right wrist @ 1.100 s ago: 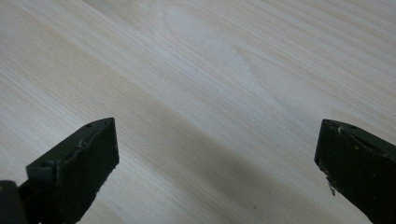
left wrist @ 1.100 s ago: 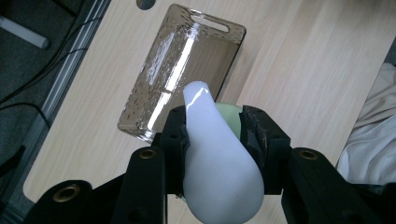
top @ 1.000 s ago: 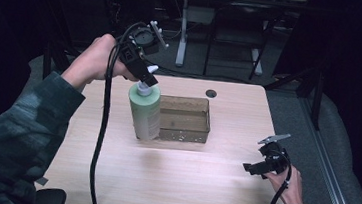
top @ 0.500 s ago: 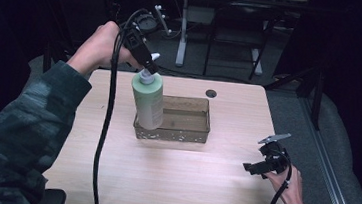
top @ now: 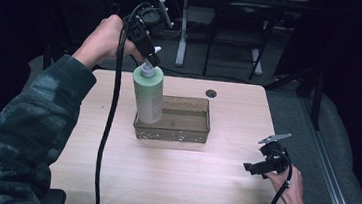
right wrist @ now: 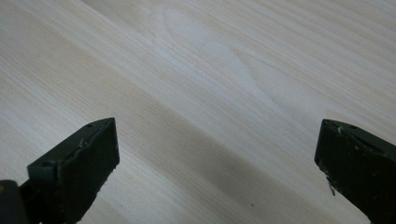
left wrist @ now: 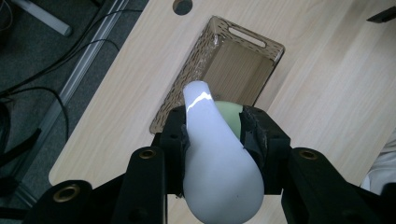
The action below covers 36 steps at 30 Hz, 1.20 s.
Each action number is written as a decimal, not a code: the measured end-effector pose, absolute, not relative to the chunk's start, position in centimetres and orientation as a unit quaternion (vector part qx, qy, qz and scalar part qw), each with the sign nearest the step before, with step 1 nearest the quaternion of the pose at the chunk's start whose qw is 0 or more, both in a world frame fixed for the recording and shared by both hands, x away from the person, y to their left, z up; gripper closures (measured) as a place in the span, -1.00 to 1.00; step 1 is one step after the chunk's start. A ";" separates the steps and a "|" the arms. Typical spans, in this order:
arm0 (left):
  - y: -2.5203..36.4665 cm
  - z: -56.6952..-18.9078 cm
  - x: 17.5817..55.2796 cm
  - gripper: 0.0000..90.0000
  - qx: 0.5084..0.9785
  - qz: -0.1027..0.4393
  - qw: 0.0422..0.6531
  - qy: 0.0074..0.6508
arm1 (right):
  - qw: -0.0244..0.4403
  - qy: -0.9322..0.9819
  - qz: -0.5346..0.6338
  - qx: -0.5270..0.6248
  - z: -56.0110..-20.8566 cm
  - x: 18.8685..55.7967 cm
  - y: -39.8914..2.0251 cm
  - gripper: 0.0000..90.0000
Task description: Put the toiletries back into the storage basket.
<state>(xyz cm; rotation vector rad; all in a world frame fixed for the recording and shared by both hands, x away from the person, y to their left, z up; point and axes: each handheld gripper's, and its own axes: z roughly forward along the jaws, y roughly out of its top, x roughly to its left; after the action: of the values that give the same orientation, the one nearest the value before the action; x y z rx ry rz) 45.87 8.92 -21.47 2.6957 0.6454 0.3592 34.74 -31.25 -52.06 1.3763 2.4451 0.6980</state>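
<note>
High view: my left claw [top: 149, 59] is clamped on the white pump top of a pale green bottle [top: 148, 95], label unreadable, hanging upright below it over the brown tray's [top: 186, 132] left end. My right claw [top: 259, 165] gapes wide over bare table [top: 186, 183].

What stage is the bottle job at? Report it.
Done: the left claw is shut on the pump top of the green bottle. In hand: the bottle hangs upright at the left end of the brown basket; whether its base touches the basket floor is unclear. Left: set it down and let go. The right claw waits open over the table.
</note>
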 end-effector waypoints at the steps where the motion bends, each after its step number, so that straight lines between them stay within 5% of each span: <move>1: 8.9 -21.5 46.0 0.40 0.950 0.126 0.173 0.229 | 0.124 0.839 0.239 0.472 -52.1 34.8 -31.2 -1.00; 36: 9.2 -23.8 48.4 0.40 0.940 0.125 0.183 0.259 | 0.123 0.840 0.238 0.472 -52.0 34.8 -31.2 -1.00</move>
<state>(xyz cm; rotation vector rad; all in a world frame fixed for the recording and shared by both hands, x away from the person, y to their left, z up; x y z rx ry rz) 48.38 9.21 -23.80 2.6512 0.7316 0.3531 34.75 -31.24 -52.02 1.3777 2.4496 0.6946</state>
